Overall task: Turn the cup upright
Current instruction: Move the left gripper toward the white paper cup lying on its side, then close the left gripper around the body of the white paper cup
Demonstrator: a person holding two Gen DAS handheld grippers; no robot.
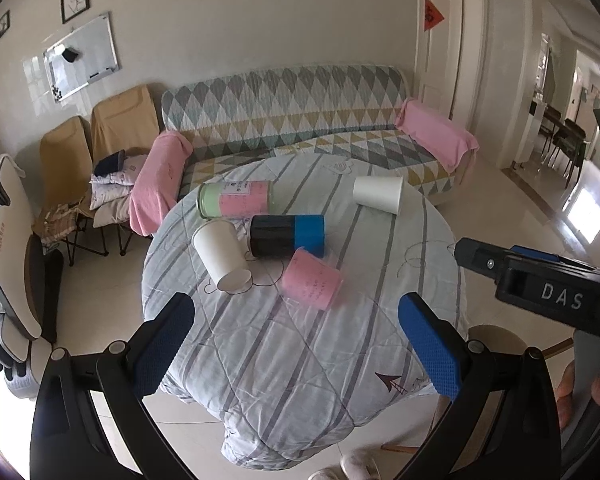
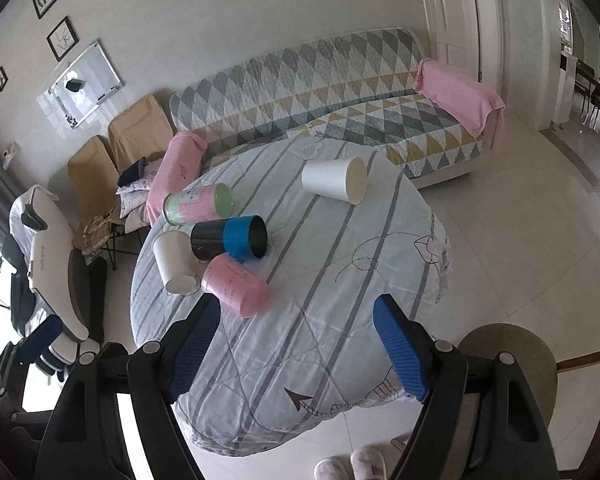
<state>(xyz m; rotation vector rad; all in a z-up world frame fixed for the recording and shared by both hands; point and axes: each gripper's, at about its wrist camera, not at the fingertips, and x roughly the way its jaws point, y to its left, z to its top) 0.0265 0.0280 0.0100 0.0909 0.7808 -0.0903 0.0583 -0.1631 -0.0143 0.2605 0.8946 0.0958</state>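
Left wrist view: left claw point(image 1: 296, 340) wide, holding nothing, hovering near the surface point(image 1: 380, 300) edge. Five cups lying tipped — pink cup point(image 1: 312, 280) just in front of the black-and-blue cup point(image 1: 286, 236), white cup point(image 1: 222, 256) to its left, another white cup point(image 1: 378, 194) well apart to its right.

Right wrist view: right claw point(image 2: 298, 346) wide, empty too — pink cup point(image 2: 236, 284) nearest. Nothing upright yet; all flipping left to do.

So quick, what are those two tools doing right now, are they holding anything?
Left tool: open, holding nothing, above the near edge of the table.
Right tool: open, holding nothing, also short of the cups.
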